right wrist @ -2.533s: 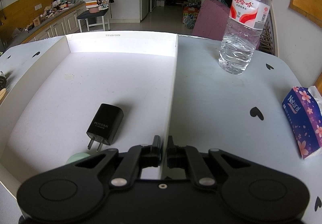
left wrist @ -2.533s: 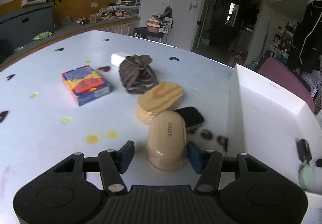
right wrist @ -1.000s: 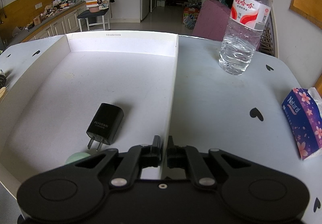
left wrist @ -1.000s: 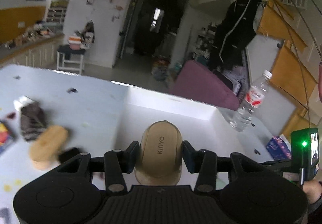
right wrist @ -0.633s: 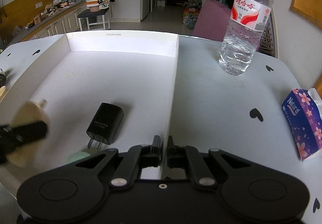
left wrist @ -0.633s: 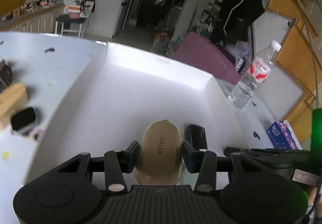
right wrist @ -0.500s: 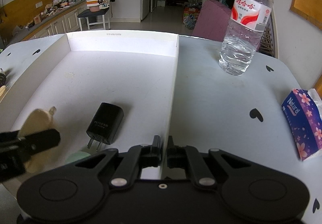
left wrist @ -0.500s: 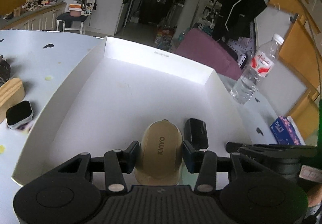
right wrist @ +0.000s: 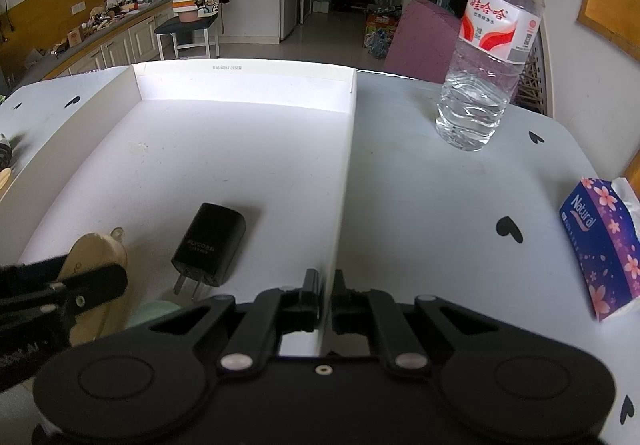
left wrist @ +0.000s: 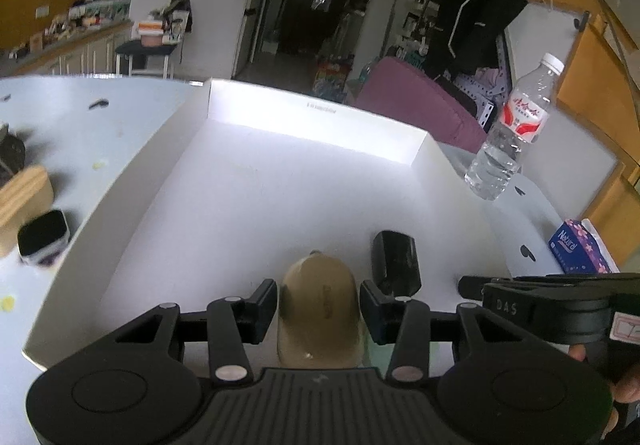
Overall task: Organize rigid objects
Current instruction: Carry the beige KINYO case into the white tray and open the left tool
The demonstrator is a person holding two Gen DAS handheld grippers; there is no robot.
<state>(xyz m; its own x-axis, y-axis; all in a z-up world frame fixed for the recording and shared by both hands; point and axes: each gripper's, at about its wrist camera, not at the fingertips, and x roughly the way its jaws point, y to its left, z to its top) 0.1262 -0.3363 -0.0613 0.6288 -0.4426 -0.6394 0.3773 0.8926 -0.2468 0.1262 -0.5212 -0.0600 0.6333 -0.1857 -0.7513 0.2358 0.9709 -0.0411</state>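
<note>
Item: beige mouse (left wrist: 318, 309), clamped in left gripper (left wrist: 318, 305), low over white tray (left wrist: 120, 213) beside black charger (left wrist: 396, 261). Right gripper (right wrist: 327, 295) pinched shut on tray's wall. Risk: released mouse might land on charger or mint disc (right wrist: 154, 313) beneath.

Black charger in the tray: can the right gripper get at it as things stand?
Probably not right away. The right gripper is shut on the tray's side wall. The black charger lies close by, uncovered, so releasing the wall should leave the way free.
</note>
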